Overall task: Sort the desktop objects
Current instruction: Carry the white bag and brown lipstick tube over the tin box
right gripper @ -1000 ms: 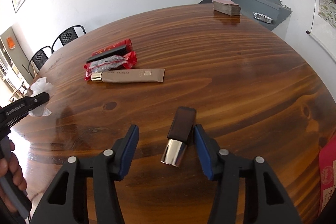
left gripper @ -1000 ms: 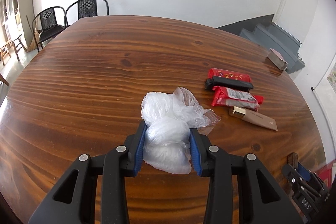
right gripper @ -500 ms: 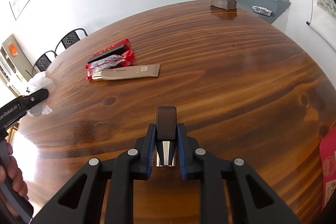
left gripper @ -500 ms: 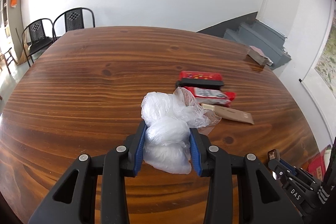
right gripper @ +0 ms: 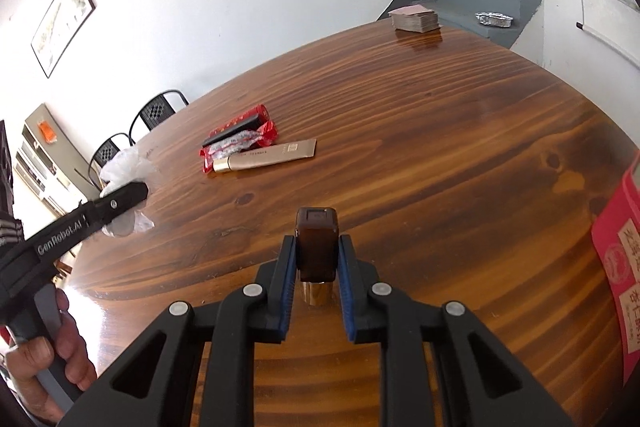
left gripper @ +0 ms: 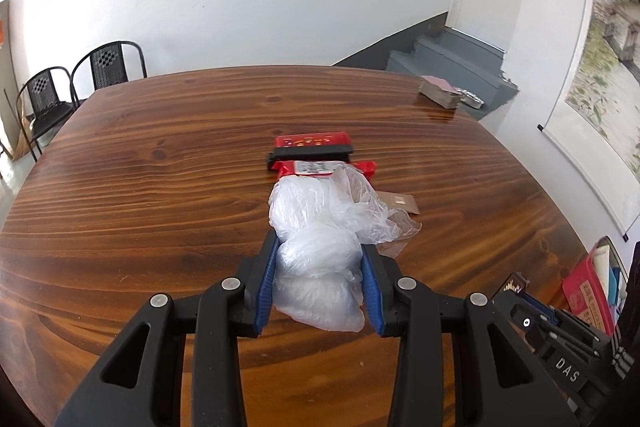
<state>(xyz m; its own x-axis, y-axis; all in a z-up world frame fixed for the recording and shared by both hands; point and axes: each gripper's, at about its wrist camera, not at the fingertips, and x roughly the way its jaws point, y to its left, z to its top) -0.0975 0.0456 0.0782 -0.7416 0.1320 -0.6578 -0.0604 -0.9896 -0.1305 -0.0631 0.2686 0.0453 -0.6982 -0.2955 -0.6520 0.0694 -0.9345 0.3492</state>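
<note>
With both of my tools loaded, I read the scene outward from the fingers. At the bottom centre of the right wrist view, my right gripper (right gripper: 318,263) is clamped nearly shut on a small brown bottle with a gold cap (right gripper: 316,251); its long axis runs straight along the fingers, dark end pointing away. My left gripper (left gripper: 320,281) is closed partway on a crumpled clear plastic bag (left gripper: 320,267), which bulges past the blue pads toward the frame's centre. Beyond that, mid-frame, lies the sorted row: a gold cosmetic tube (right gripper: 266,157), a red snack packet (right gripper: 240,143) and a red-and-black box (right gripper: 238,125), long axes parallel. That row sits directly ahead of my left gripper, just past the bag, but up and left of my right one, so I judge the left nearer. A card stack (right gripper: 414,19) sits at the wooden table's (right gripper: 440,155) far edge.
</note>
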